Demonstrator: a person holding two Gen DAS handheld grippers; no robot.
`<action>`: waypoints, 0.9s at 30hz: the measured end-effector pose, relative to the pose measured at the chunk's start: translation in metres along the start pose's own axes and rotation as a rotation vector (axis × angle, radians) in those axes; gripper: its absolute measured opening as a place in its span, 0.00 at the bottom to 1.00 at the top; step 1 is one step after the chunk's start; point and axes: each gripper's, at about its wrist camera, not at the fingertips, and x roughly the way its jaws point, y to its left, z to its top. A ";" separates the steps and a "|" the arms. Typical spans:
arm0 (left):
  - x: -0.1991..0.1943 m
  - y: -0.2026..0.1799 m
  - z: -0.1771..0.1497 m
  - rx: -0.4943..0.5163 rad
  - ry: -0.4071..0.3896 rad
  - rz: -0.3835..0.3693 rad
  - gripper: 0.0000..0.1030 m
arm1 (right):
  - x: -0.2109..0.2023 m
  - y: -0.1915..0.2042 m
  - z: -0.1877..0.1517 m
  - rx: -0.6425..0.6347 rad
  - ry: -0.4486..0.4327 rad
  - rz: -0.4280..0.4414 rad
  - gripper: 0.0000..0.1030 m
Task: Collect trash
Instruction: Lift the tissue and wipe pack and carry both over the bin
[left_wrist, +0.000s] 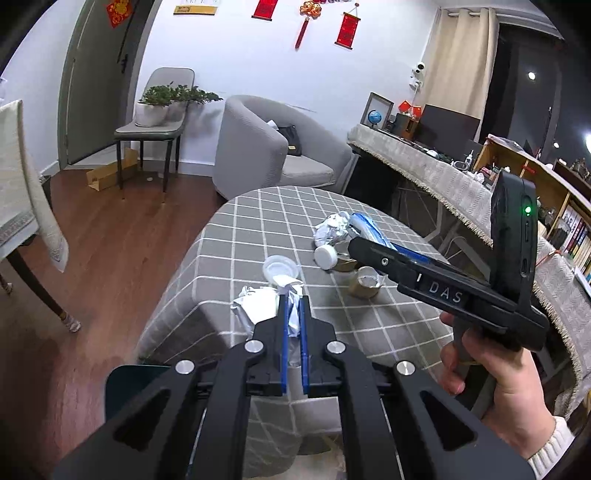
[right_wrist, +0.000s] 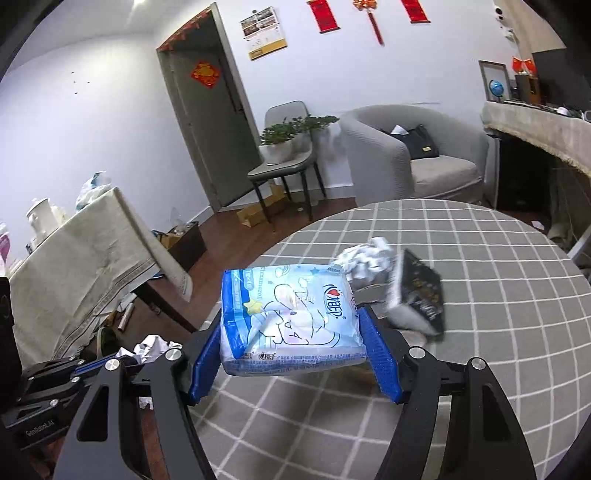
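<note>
My left gripper (left_wrist: 293, 301) is shut on a crumpled white paper wad (left_wrist: 258, 308) above the near edge of the grey checked table (left_wrist: 258, 221). My right gripper (right_wrist: 291, 325) is shut on a pale blue tissue pack (right_wrist: 291, 291), its blue pads pressing both sides, held above the table. In the left wrist view a hand (left_wrist: 495, 373) holds that gripper at the right. On the cloth lie another crumpled paper (right_wrist: 365, 258), a black box (right_wrist: 417, 291), a clear plastic lid (left_wrist: 280, 269), a white cap (left_wrist: 327, 256) and a tape roll (left_wrist: 364, 282).
A grey armchair (left_wrist: 280, 147) and a chair with a potted plant (left_wrist: 155, 110) stand beyond the table. A cloth-covered side table (right_wrist: 74, 266) is at the left, a long desk (left_wrist: 424, 166) at the right. A dark teal object (left_wrist: 129, 384) shows below the table edge.
</note>
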 end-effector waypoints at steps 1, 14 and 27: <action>-0.003 0.002 -0.002 0.001 0.000 0.008 0.06 | -0.001 0.004 -0.002 -0.003 0.000 0.007 0.68; -0.027 0.041 -0.022 -0.021 0.007 0.086 0.06 | -0.005 0.062 -0.017 -0.059 0.014 0.097 0.68; -0.015 0.099 -0.063 -0.079 0.171 0.164 0.06 | 0.015 0.129 -0.042 -0.145 0.092 0.176 0.68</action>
